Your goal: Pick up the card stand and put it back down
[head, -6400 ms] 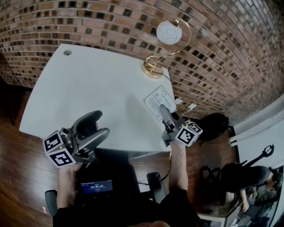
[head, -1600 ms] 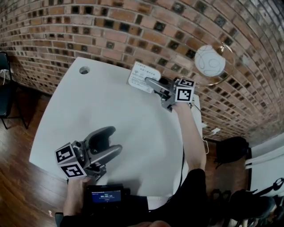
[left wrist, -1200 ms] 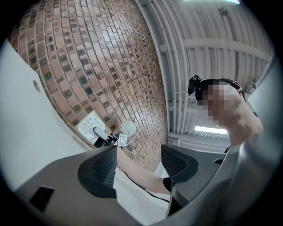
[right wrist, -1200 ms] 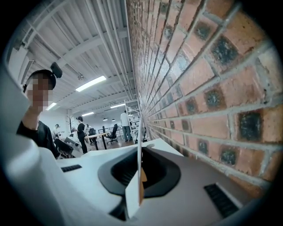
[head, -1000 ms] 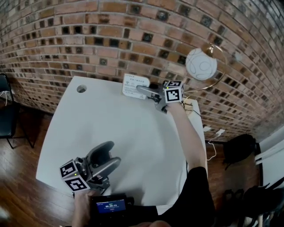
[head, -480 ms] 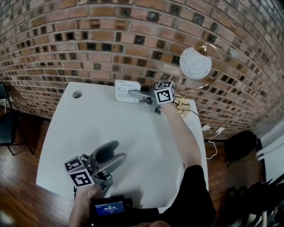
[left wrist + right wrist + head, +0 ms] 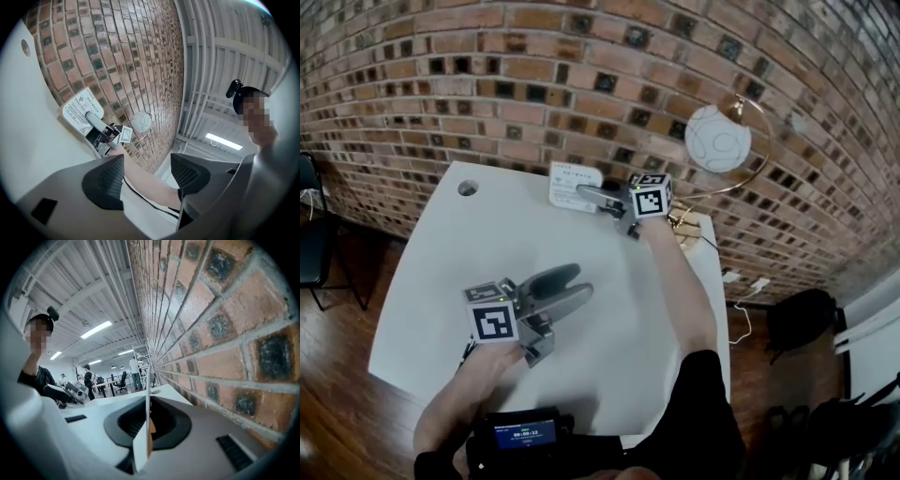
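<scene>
Globe lamp [image 7: 717, 139], brick wall [image 7: 487, 84], white table [image 7: 441, 267]

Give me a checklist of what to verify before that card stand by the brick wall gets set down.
1. Right gripper shut on the card stand: ok.
2. Card stand straight between its jaws: ok.
3. Left gripper open, empty, apart from the card stand: ok.
4. Table bare beside the card stand: ok.
5. Card stand clear of the brick wall: cannot tell.
6. Card stand's base off the table: cannot tell.

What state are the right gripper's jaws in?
Shut on the card stand: jaws of the right gripper press flat against its sheet.
</scene>
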`<state>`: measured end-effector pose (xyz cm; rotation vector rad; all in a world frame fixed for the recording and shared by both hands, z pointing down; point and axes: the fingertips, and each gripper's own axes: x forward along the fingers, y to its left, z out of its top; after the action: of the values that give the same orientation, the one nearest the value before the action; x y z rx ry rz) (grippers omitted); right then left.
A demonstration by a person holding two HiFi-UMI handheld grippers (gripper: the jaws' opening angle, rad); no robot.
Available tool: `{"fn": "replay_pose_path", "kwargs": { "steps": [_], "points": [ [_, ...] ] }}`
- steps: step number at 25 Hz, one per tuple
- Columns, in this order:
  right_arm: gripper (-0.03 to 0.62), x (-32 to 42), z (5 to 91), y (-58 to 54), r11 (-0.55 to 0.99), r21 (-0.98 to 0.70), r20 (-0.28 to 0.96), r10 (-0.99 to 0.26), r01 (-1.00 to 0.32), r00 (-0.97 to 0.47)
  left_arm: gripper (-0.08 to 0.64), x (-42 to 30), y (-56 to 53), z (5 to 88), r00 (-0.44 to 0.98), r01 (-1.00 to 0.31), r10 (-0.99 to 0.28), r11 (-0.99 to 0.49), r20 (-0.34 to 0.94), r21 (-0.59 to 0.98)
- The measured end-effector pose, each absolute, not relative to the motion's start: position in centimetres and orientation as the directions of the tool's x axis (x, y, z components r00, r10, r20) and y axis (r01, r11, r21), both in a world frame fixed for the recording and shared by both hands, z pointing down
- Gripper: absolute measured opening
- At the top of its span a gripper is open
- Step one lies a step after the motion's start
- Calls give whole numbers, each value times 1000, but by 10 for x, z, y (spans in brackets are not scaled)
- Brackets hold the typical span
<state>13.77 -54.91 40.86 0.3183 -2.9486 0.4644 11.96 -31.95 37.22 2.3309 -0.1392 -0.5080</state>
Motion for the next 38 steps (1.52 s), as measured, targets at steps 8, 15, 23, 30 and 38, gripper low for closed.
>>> {"fn": "replay_pose_path", "kwargs": {
  "steps": [8, 15, 23, 30, 38],
  "points": [
    [26, 138, 414, -549, 926, -303, 158, -183, -224, -970, 302, 142, -340, 373, 922, 99, -184, -738, -340, 668],
    [26, 137, 411, -549, 934, -273, 175, -187, -230, -967, 302, 152, -351, 379, 936, 51, -201, -736, -289, 675],
    [26, 135, 423, -557, 927, -300, 169, -179, -224, -969, 302, 154, -349, 383, 941, 61, -190, -722, -281, 690],
    [26, 139, 432, -570, 918, -307, 176, -205, -251, -963, 302, 155, -346, 383, 948, 41, -191, -720, -254, 693],
    [32, 139, 431, -573, 927, -266, 203, -215, -265, -955, 302, 155, -349, 385, 941, 53, -191, -731, -279, 680]
  ]
}}
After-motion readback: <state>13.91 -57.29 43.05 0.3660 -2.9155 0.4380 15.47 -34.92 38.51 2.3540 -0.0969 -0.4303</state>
